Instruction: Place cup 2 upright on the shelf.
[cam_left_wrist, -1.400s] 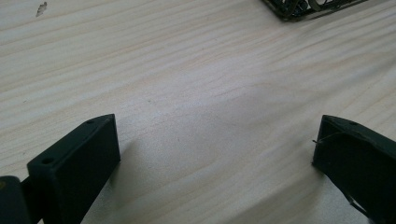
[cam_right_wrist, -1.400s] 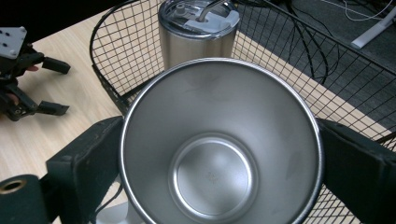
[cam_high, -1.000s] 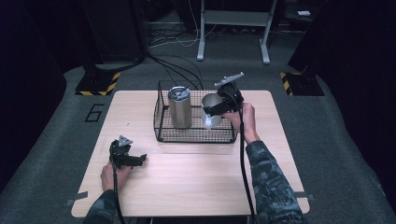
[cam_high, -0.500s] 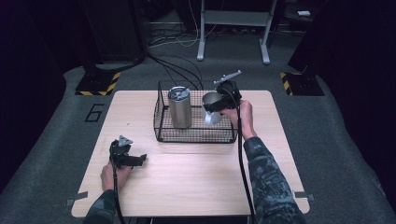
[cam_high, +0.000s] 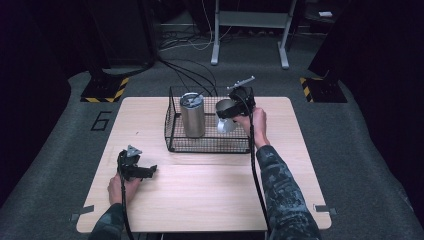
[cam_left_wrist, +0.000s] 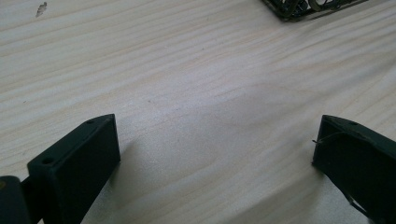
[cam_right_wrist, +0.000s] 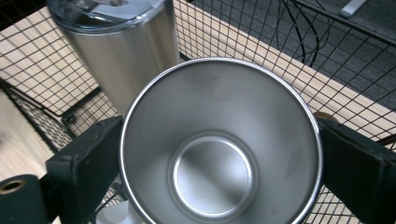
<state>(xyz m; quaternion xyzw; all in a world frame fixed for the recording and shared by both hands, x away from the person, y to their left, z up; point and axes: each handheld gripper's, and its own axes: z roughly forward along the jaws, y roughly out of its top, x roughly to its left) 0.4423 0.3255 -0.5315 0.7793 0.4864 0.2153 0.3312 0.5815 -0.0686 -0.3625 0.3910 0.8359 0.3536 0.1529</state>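
Right tongs (cam_high: 231, 111) clamped on steel cup (cam_right_wrist: 219, 140) over basket (cam_high: 172, 125), left tongs (cam_left_wrist: 215, 154) apart, resting on table (cam_high: 210, 190)

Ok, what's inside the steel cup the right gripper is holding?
Nothing: the cup shows a bare, shiny bottom, its rim clamped by the right gripper. It covers much of the wire basket floor beneath, so what lies there cannot be seen.

Camouflage sleeves, black cables, and each black claw (cam_high: 150, 171) tops a grey three-cornered plate.
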